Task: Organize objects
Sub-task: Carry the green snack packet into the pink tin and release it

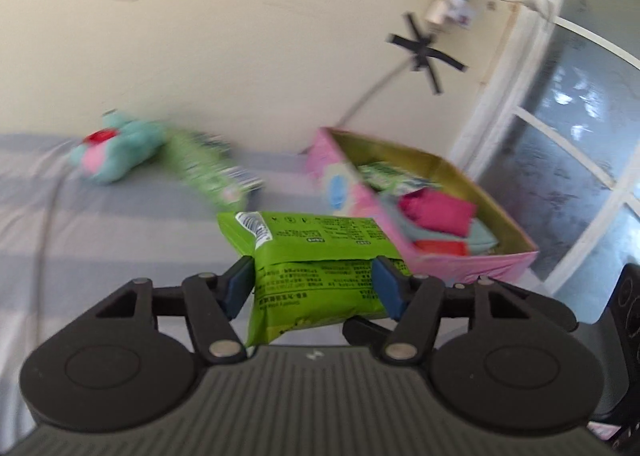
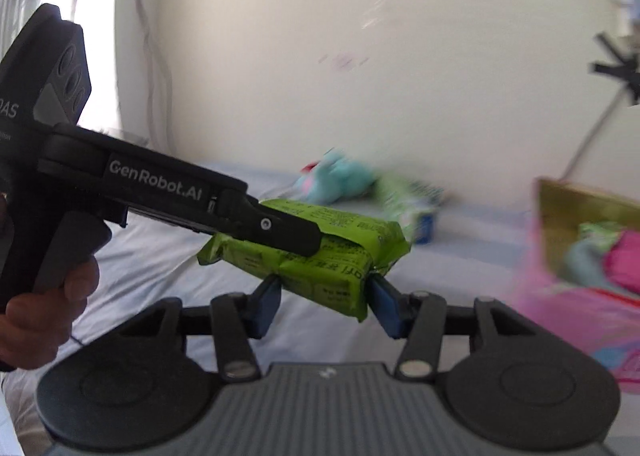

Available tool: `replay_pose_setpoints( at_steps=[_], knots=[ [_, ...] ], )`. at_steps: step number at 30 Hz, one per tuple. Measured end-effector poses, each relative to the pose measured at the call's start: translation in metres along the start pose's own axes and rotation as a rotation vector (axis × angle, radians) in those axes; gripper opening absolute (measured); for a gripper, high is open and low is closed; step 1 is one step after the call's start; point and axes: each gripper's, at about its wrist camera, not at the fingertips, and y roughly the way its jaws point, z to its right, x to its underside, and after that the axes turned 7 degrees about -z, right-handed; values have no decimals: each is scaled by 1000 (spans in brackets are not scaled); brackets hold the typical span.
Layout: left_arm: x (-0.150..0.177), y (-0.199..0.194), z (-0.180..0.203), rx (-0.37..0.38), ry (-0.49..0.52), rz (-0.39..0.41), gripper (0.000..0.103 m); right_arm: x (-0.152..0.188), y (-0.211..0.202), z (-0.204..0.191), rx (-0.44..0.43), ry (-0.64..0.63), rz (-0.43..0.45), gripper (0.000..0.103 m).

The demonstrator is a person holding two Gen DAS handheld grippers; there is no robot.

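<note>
Left wrist view: the left hand-held gripper (image 1: 314, 288) clamps a green pack (image 1: 316, 256) between its blue pads (image 1: 236, 290), the pack raised above the bed (image 1: 120, 240). Landmark: the pink box (image 1: 472, 264), just right of and behind the pack; it holds a magenta pouch (image 1: 436, 211), a red item and another green packet. Well left of the box, on the bed against the wall, lie a teal plush (image 1: 120, 151) and a blurred green packet (image 1: 204, 171). Right wrist view: the right hand-held gripper (image 2: 324, 294) also pinches the pack (image 2: 320, 268) at its lower edge, while the left hand-held gripper (image 2: 280, 232) grips it from the left side. The box (image 2: 580, 296) lies to the right; the plush (image 2: 340, 175) sits well left of it.
</note>
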Motion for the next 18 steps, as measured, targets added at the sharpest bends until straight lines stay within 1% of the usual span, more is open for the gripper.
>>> replay_pose_setpoints(
  at_steps=[2,5,7,9,12,14,15,16,17,18],
  knots=[
    [-13,21,28,46,52,-19,66,0,-20,24,64,27,42,49],
    [-27,59,73,102,122,-61,66,6,-46,62,164,78,74,49],
    [-35,87,101,134,153,-102,66,11,-60,91,216,121,74,49],
    [-42,115,125,155,170,-152,66,17,-75,122,250,170,59,49],
    [-60,159,147,178,144,-234,66,18,-89,167,255,247,2,49],
    [-70,186,153,188,111,-286,66,15,-92,198,245,277,-35,49],
    [-74,198,156,181,102,-304,67,16,-92,213,238,291,-57,49],
    [-77,209,160,167,105,-306,73,16,-91,228,230,309,-80,49],
    [-79,217,164,171,112,-299,73,15,-86,241,228,321,-106,50],
    [-81,222,170,170,120,-284,75,13,-81,252,236,318,-127,50]
  ],
)
